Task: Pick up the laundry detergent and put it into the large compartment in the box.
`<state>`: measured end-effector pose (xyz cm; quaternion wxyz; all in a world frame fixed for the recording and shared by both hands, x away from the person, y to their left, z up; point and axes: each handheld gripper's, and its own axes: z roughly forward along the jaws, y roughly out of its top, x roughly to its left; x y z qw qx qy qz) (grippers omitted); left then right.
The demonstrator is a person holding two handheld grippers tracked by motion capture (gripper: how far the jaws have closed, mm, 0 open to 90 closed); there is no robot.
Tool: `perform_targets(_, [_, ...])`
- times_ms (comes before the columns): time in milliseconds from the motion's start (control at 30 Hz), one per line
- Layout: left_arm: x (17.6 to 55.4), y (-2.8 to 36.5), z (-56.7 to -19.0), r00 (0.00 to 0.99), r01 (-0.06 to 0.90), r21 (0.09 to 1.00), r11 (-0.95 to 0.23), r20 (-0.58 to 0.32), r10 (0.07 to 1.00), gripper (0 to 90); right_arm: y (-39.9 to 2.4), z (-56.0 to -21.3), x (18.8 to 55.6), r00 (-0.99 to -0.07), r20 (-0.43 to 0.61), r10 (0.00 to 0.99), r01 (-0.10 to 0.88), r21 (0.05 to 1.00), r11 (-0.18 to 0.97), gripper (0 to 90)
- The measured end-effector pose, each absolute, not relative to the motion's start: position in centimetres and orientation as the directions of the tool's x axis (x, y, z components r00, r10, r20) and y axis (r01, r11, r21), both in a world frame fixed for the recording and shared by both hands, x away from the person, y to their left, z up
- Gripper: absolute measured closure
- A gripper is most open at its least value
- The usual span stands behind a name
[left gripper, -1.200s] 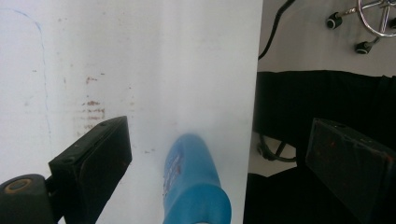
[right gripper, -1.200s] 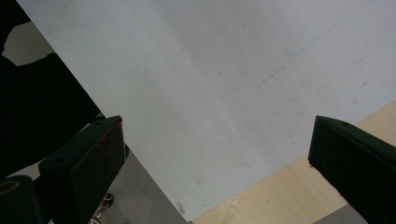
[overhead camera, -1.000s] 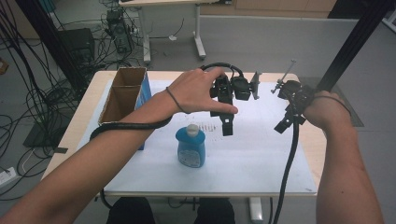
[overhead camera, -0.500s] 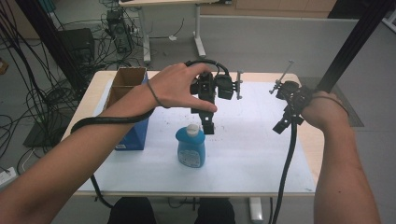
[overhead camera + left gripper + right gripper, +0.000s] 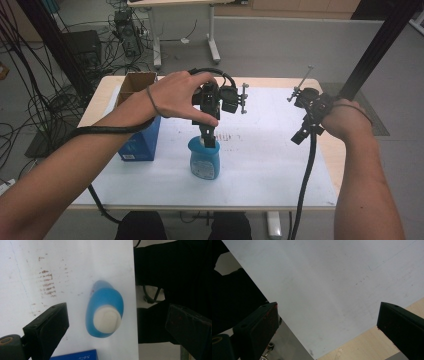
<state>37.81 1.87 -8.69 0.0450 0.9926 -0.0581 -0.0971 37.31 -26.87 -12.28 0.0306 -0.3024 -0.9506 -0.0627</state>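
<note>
The blue bottle [image 5: 204,159] stands upright on the white sheet near the bench's [image 5: 330,150] front edge, cap up for a grab from above. The left claw [image 5: 113,327] hangs right over it, jaws spread wide either side of the cap. The right claw [image 5: 327,322], also spread, waits well apart, empty. A box [image 5: 137,125] stands beside.

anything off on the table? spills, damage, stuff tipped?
Nothing tipped or spilled. The blue bottle stands upright, cap on, under the open left gripper. One oddity: brownish smudge marks on the white sheet beside the bottle; they look like dry stains, not liquid. The box looks intact.
</note>
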Motion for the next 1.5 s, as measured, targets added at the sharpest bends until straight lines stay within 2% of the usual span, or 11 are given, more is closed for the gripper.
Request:
perform_targets(967, [37.5,2.0,-13.2,0.977,-0.121,0.044,-0.992,-0.174,-0.127,5.9,-27.0,-12.9,37.0,-0.812,0.105,0.574,0.583,0.101,0.806,3.7])
perform_targets(1500, [37.1,1.9,-15.5,0.974,-0.134,0.045,-0.99,-0.178,-0.14,6.3,-27.2,-13.2,36.9,-0.811,0.108,0.574,0.584,0.105,0.805,3.8])
